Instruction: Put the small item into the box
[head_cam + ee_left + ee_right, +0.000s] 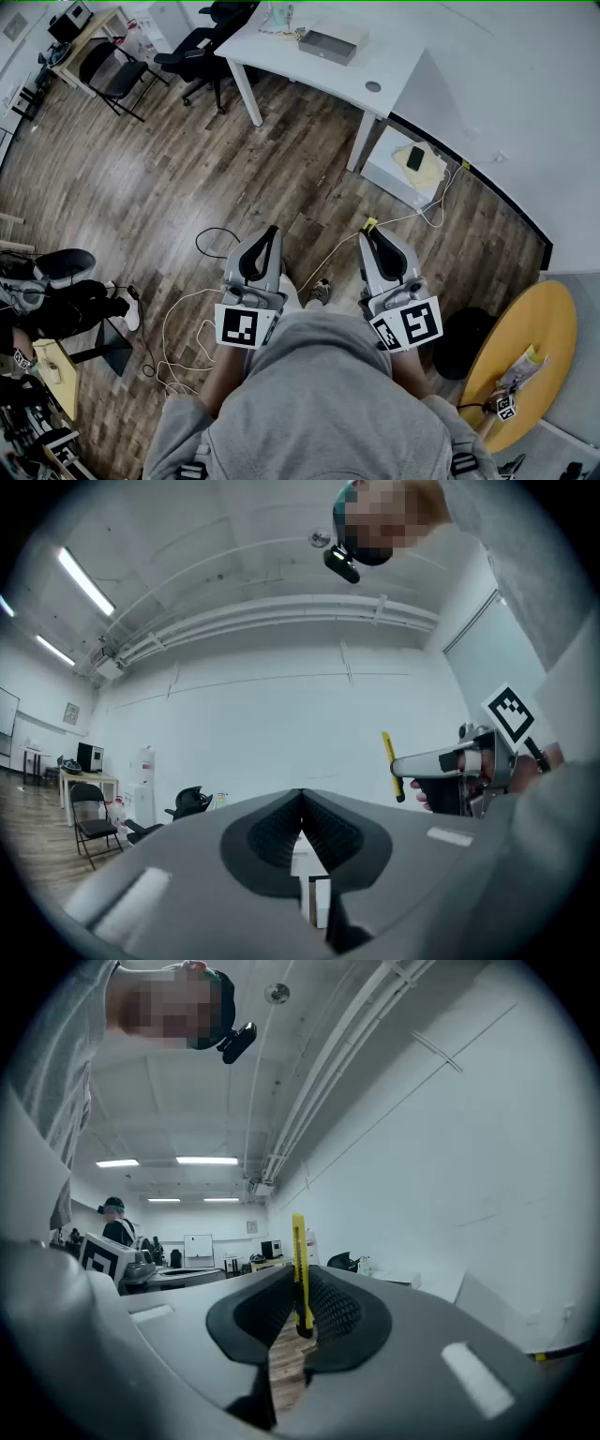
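A thin yellow utility knife point(299, 1269) stands upright between the jaws of my right gripper point(298, 1321), which is shut on it. In the head view only its yellow end point(369, 224) shows at that gripper's tip point(371, 234). My left gripper point(270, 234) is held beside the right one over the wooden floor, jaws closed on nothing point(301, 808). From the left gripper view the knife point(390, 764) sticks up from the right gripper point(459, 766). A flat grey box point(332, 42) lies on the white table point(394, 66) far ahead of both grippers.
Black office chairs point(202, 42) stand left of the white table. A low white cabinet point(403, 173) with a dark object on it sits beside the table leg. Cables point(187, 323) trail on the floor. A yellow round table point(530, 337) is at right, and a seated person point(56, 300) at left.
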A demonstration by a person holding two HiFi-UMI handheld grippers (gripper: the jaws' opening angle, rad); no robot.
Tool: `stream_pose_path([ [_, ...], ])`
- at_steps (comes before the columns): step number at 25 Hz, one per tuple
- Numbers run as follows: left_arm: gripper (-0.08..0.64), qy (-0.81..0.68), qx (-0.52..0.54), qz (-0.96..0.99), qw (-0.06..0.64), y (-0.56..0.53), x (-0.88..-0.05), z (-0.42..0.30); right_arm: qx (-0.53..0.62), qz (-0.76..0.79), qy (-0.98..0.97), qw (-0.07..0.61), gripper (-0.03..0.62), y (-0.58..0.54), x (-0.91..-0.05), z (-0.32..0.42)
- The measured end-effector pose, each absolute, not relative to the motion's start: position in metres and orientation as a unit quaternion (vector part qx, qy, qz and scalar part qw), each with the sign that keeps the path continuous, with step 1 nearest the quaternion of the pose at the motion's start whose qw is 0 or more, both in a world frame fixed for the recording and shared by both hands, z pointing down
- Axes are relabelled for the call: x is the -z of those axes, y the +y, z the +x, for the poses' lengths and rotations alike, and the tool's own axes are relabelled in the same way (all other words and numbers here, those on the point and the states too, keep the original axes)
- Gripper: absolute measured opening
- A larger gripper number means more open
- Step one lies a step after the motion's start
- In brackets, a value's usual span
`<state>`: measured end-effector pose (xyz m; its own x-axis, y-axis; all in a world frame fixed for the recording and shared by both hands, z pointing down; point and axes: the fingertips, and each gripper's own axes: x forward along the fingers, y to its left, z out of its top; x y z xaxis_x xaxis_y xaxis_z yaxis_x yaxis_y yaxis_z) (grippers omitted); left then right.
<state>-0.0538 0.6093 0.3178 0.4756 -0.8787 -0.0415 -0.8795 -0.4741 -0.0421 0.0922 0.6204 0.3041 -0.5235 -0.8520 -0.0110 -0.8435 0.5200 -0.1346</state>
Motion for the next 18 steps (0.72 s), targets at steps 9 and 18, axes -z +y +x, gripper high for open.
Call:
stream_pose_path([
  [9, 0.003, 0.531, -0.039, -0.845, 0.037, 0.613, -0.317, -0.071, 0.056, -0.474, 0.878, 0.03, 0.063, 0.623, -0.31, 0.078],
  [18, 0.003, 0.531, -0.026, -0.846, 0.028, 0.613, -0.323, -0.069, 0.059, -0.47, 0.88, 0.027, 0.064, 0.621, -0.312, 0.075],
])
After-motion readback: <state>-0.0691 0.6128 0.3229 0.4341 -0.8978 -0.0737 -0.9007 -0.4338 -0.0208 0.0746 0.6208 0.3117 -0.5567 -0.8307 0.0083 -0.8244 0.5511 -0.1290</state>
